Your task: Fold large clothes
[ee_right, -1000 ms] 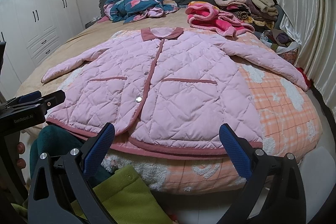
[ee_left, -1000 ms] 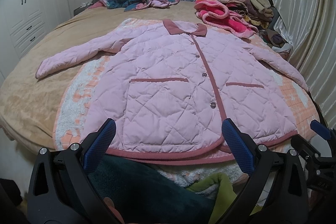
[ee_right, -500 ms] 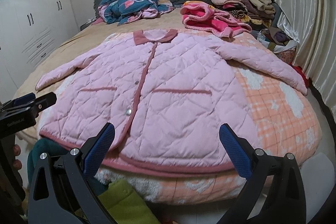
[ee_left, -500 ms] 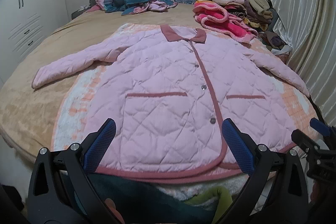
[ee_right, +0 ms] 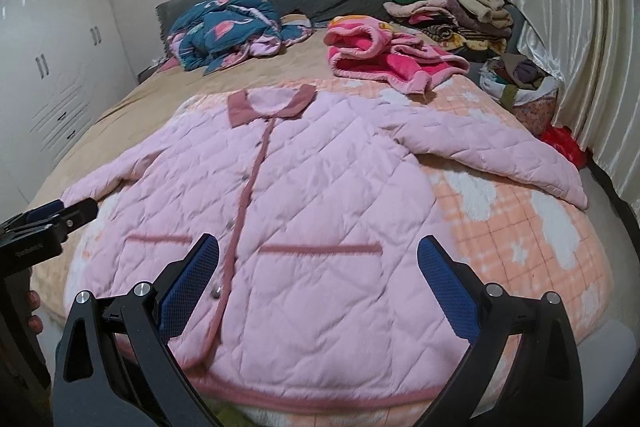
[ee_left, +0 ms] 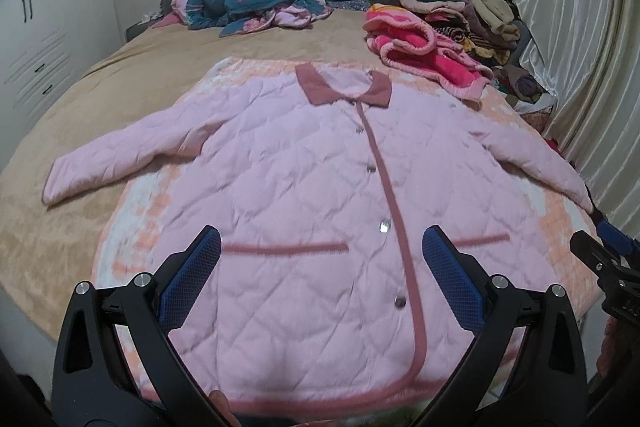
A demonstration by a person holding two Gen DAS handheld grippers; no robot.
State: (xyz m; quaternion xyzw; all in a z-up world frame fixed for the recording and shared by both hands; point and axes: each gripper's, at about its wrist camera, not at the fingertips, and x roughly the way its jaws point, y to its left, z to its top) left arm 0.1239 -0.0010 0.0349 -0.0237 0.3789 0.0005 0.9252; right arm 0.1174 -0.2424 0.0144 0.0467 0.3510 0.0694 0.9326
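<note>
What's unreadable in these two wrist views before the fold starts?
- Jacket hem: blurred, partly behind the left gripper in the left view.
- Left sleeve cuff: hidden behind the left gripper's body in the right view.
- Clothes pile: single items too small to tell, both views.

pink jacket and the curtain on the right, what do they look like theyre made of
Pink jacket: looks like padded quilted fabric, matte, with diamond stitching and puffy creases. Curtain: likely satin or similar, since its folds carry a bright sheen.

A jacket (ee_left: 304, 211) lies spread on the bed (ee_left: 132, 75), clothes pile (ee_left: 460, 15) behind-right.
</note>
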